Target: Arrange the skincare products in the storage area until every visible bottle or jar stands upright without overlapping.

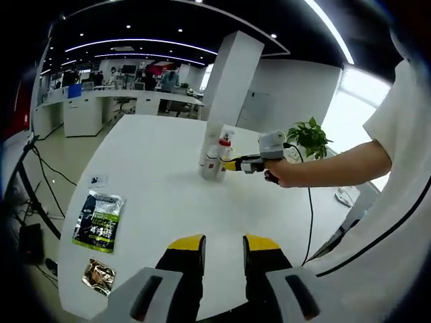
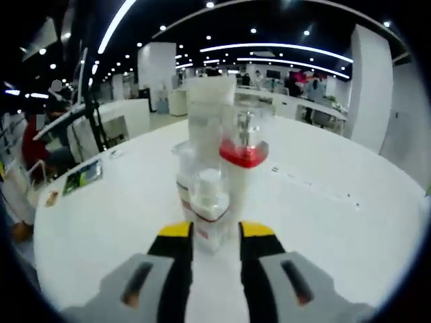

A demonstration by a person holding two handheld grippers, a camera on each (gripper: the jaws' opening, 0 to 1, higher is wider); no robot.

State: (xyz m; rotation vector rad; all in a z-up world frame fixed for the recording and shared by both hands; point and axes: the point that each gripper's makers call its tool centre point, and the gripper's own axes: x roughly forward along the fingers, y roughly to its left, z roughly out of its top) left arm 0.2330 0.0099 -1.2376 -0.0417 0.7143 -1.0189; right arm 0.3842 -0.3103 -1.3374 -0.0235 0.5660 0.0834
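Three skincare bottles stand upright close together on the white round table (image 1: 155, 155). A tall white bottle (image 2: 210, 111) is at the back, a white bottle with a red collar and clear cap (image 2: 244, 151) is beside it, and a small clear bottle (image 2: 204, 198) is in front. My right gripper (image 2: 216, 232) is open, its yellow-tipped jaws on either side of the small bottle's base. In the left gripper view the cluster (image 1: 214, 158) sits mid-table, with the right gripper (image 1: 236, 164) reaching it from the right in a person's hand. My left gripper (image 1: 223, 247) is open and holds nothing, well short of the bottles.
A green and black packet (image 1: 99, 221) and a small brown packet (image 1: 99, 276) lie near the table's left edge, with a small label (image 1: 97, 180) beyond them. A potted plant (image 1: 310, 138) stands past the table's far right. Office desks and a white pillar (image 1: 229, 77) lie behind.
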